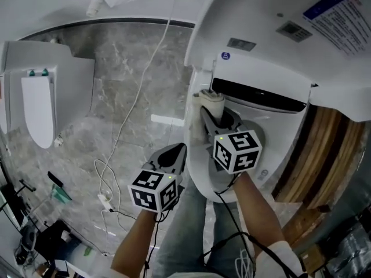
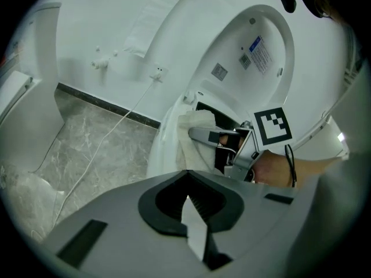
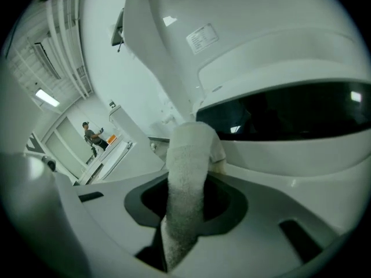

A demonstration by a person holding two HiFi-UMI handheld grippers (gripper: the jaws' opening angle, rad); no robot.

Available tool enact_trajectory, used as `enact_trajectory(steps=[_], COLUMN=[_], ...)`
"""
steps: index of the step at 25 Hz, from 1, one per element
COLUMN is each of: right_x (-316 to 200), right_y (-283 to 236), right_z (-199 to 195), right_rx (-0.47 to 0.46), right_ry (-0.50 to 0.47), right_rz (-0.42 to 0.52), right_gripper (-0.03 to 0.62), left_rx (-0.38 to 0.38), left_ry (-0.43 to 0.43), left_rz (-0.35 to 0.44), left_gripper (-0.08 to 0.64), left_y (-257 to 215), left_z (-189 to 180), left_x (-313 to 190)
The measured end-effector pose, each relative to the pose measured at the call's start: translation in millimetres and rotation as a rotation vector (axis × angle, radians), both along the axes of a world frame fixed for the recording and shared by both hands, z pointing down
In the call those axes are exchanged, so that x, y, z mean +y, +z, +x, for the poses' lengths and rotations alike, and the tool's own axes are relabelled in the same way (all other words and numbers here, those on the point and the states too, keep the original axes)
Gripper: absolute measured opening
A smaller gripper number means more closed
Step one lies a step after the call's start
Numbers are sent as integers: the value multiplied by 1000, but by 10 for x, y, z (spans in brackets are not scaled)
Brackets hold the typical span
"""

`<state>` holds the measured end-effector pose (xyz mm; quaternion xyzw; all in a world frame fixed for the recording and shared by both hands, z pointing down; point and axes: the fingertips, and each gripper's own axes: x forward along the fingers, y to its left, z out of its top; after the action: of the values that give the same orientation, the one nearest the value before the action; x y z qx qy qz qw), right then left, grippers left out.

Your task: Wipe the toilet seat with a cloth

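Note:
The white toilet seat (image 1: 277, 133) lies under a raised lid (image 1: 272, 33). My right gripper (image 1: 208, 113) is shut on a rolled white cloth (image 1: 211, 99), whose end presses on the seat's rear left part, close to the dark gap below the lid. In the right gripper view the cloth (image 3: 188, 167) runs up from between the jaws of the right gripper (image 3: 184, 225) to the seat (image 3: 290, 172). My left gripper (image 1: 177, 150) hangs shut beside the bowl's left side, holding nothing. The left gripper view shows the left gripper (image 2: 191, 213) aimed at the cloth (image 2: 194, 132) and lid (image 2: 255, 57).
A second white fixture (image 1: 40, 103) stands at the left on the grey marble floor (image 1: 133, 86). A white cable (image 1: 128, 112) runs across the floor to a plug strip (image 1: 104, 200). Wooden planks (image 1: 324, 149) lie right of the toilet. A person (image 3: 91, 136) stands far off.

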<state>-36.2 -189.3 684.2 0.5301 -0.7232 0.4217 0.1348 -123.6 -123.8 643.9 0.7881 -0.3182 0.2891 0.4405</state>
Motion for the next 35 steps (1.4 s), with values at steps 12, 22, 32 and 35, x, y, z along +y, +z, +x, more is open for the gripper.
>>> enact_trajectory(steps=[12,22,32,35], right_x=[482,1239,1490,1482], right_y=[103,81,37,45], right_z=[997,2479,2925,2933], right_rx=[142,158,186,190], right_ry=[82,387,408,410], right_rz=[-87,-190,-172,-158], right_gripper=[95,95,95,95], left_rx=[-10,1,37,37], left_ry=[77,168,197,178], left_rz=[-8,-7,3,11], left_gripper=[14,14,14,14], left_y=[-21,-84,-193,-206], left_z=[476,1119,1618,1594], left_x=[361,785,1169,1183])
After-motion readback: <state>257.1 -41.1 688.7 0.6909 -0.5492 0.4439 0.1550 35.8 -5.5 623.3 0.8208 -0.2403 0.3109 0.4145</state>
